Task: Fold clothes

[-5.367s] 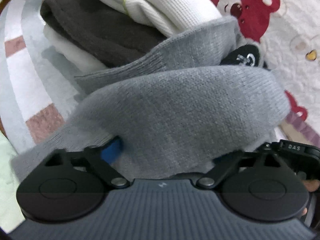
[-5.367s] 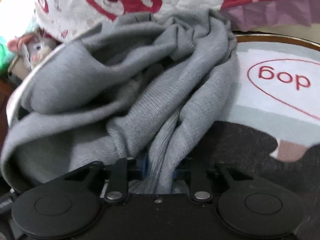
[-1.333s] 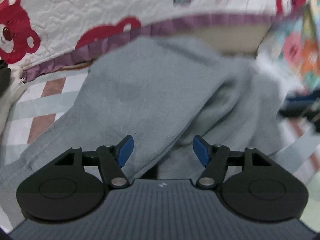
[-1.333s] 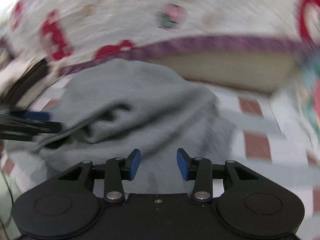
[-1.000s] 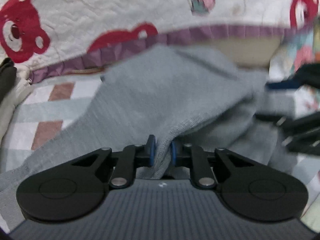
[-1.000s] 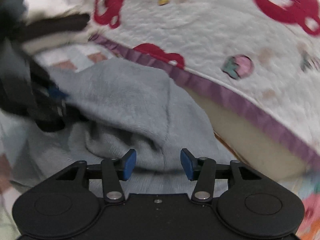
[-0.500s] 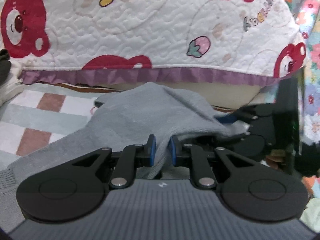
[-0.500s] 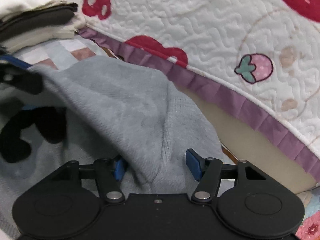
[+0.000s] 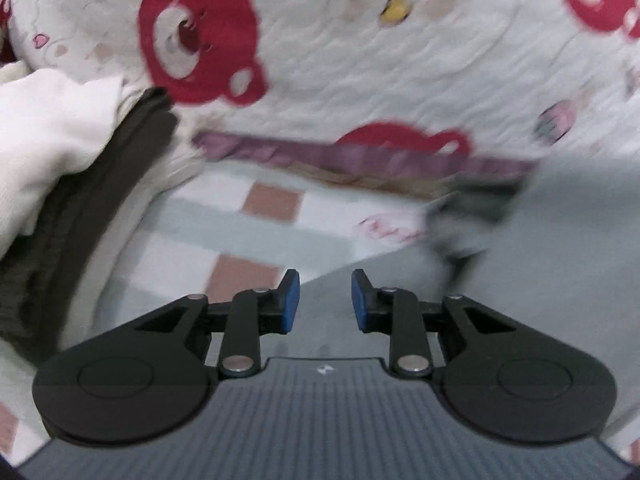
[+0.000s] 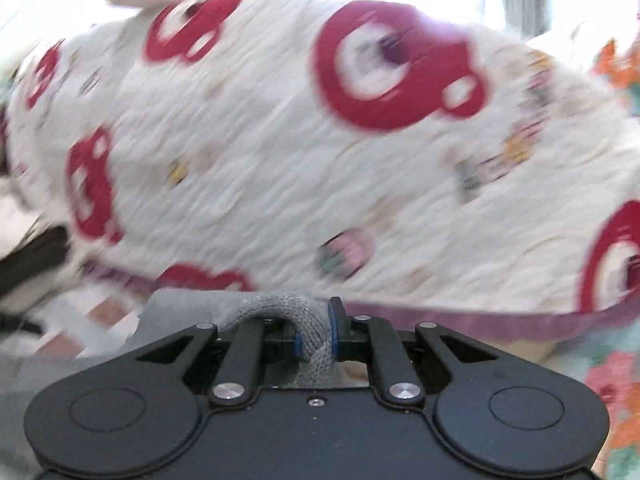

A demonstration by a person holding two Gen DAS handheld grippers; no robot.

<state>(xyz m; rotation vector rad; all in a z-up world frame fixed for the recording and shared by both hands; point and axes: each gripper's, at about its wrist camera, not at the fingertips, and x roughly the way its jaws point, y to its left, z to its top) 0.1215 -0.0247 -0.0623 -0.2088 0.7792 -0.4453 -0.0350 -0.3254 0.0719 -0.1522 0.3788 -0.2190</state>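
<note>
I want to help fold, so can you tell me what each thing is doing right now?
Left gripper: open, empty, above the sweater.
Right gripper: shut on a bunched fold of the sweater.
Grey knit sweater: unfolded, partly lying on the checked mat.
Stack of clothes: folded, piled at the left.
Bear-print quilt: draped behind the mat.

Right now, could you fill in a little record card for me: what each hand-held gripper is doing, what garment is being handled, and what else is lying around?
Left hand-held gripper: open, blue pads apart, nothing between them, over the grey garment
Right hand-held gripper: shut on a bunched fold of the grey knit garment
Garment: grey knit, lying partly on the checked mat
Folded pile: cream and dark brown clothes at left
Backdrop: white quilt with red bears, purple edging
Image quality: both views motion-blurred
</note>
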